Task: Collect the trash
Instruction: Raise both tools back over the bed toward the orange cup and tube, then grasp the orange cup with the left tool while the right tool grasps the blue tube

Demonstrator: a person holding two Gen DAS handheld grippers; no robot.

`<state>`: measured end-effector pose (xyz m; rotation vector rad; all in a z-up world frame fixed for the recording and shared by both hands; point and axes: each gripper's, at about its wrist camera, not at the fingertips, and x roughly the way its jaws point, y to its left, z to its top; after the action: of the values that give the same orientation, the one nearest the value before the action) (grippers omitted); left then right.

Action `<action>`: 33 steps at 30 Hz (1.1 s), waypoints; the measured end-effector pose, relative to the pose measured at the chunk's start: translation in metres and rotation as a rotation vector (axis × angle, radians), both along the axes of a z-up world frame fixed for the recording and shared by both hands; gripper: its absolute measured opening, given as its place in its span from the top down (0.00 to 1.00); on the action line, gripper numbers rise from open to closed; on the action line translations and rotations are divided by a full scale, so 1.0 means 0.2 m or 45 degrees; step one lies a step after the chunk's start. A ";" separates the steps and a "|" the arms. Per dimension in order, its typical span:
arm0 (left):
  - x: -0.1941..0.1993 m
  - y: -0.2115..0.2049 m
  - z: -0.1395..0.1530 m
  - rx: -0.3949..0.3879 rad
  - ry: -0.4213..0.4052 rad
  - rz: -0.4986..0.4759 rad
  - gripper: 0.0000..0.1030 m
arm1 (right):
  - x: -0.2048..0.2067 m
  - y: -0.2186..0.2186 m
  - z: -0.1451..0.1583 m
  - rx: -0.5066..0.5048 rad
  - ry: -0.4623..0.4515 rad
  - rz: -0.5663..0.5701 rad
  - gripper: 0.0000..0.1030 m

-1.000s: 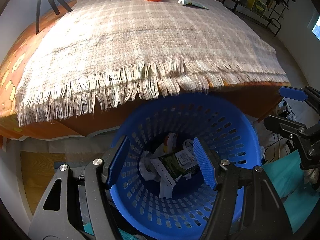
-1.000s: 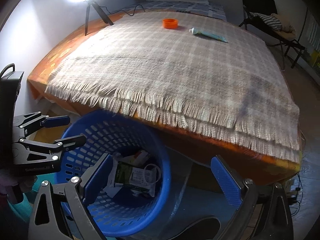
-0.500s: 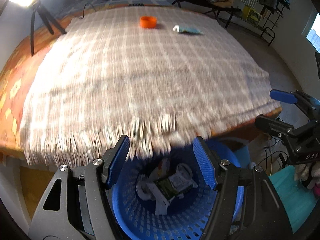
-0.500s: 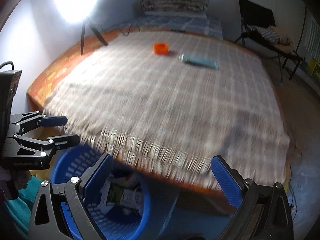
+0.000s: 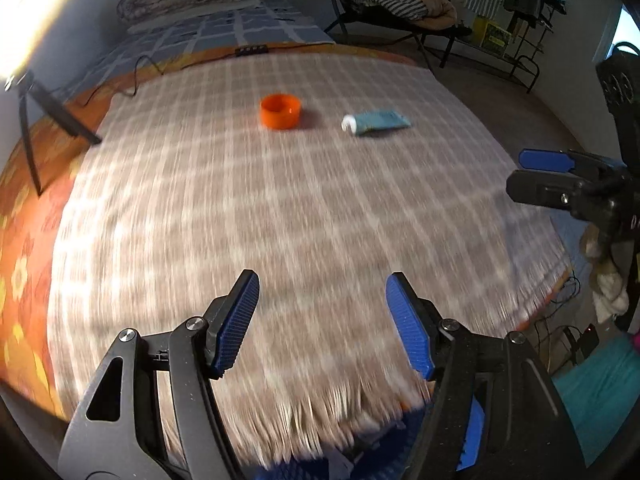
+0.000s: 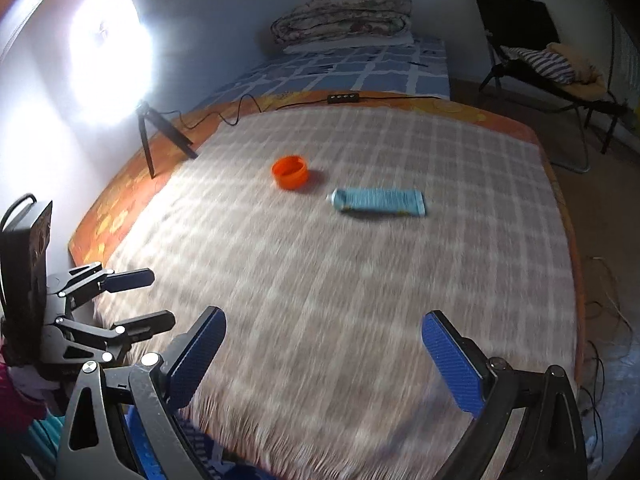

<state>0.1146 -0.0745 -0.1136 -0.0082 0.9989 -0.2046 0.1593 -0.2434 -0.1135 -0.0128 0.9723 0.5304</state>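
Both grippers, left (image 5: 322, 320) and right (image 6: 324, 360), agape and empty; blue basket (image 5: 472, 428), probably, mostly hidden under blurred blanket (image 5: 300, 220) fringe.

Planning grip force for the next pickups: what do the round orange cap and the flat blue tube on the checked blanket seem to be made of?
The round orange cap looks like rigid moulded plastic: uniform colour, hollow with thin walls. The flat blue tube seems soft plastic or laminate, flattened toward one end, with a white cap; blur hides its finish.

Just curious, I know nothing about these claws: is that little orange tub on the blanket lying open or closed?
Open. The orange tub sits upright, its hollow inside facing up with no lid on it.
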 end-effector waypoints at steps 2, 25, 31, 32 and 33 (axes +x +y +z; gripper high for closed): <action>0.06 0.00 0.00 0.006 -0.015 -0.004 0.34 | 0.09 0.00 -0.01 0.019 0.004 0.012 0.03; 0.69 0.06 -0.20 -0.051 -0.011 0.013 0.34 | 0.98 0.13 -0.34 0.195 0.211 0.047 0.40; 0.77 0.06 -0.26 -0.052 -0.004 0.014 0.34 | 1.05 0.14 -0.40 0.196 0.259 0.052 0.41; 0.78 0.06 -0.26 -0.054 -0.005 0.016 0.34 | 1.05 0.14 -0.40 0.191 0.268 0.058 0.41; 0.79 0.06 -0.27 -0.058 -0.005 0.019 0.34 | 1.04 0.13 -0.40 0.186 0.277 0.063 0.41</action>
<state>0.2725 -0.0621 -0.1669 -0.0564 0.9896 -0.2134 0.3680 -0.2165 -0.1927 0.1547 1.1450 0.6570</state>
